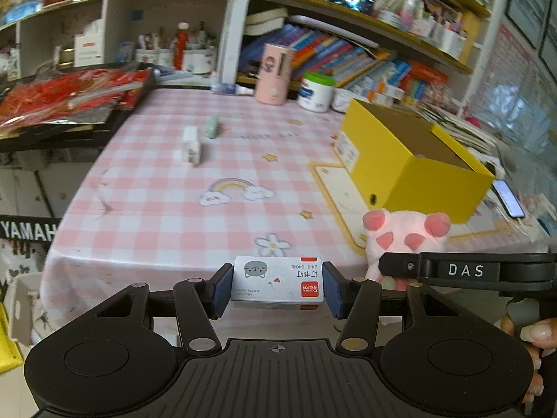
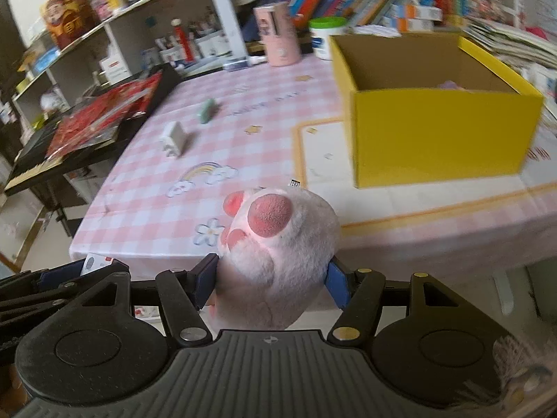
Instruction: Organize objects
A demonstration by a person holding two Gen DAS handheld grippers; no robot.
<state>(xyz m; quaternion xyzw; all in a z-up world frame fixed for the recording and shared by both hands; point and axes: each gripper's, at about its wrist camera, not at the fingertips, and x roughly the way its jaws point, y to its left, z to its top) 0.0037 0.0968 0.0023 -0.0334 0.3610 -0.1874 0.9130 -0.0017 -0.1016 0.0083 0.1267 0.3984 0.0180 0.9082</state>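
My left gripper (image 1: 277, 287) is shut on a small white staple box (image 1: 277, 284) with a grey cat print, held off the table's near edge. My right gripper (image 2: 271, 284) is shut on a pink plush paw (image 2: 282, 244), also seen in the left wrist view (image 1: 405, 235), held at the near edge. An open yellow cardboard box (image 2: 442, 139) stands on the table to the right, also in the left wrist view (image 1: 410, 167). A white charger plug (image 1: 190, 146) and a green eraser (image 1: 212, 127) lie on the pink checked tablecloth (image 1: 167, 202) farther back.
A pink cylinder (image 1: 273, 73) and a white green-lidded jar (image 1: 315, 92) stand at the table's back. A keyboard with red packets (image 1: 66, 97) sits at left. Crowded bookshelves (image 1: 348, 52) are behind. A phone (image 1: 508, 198) lies right of the box.
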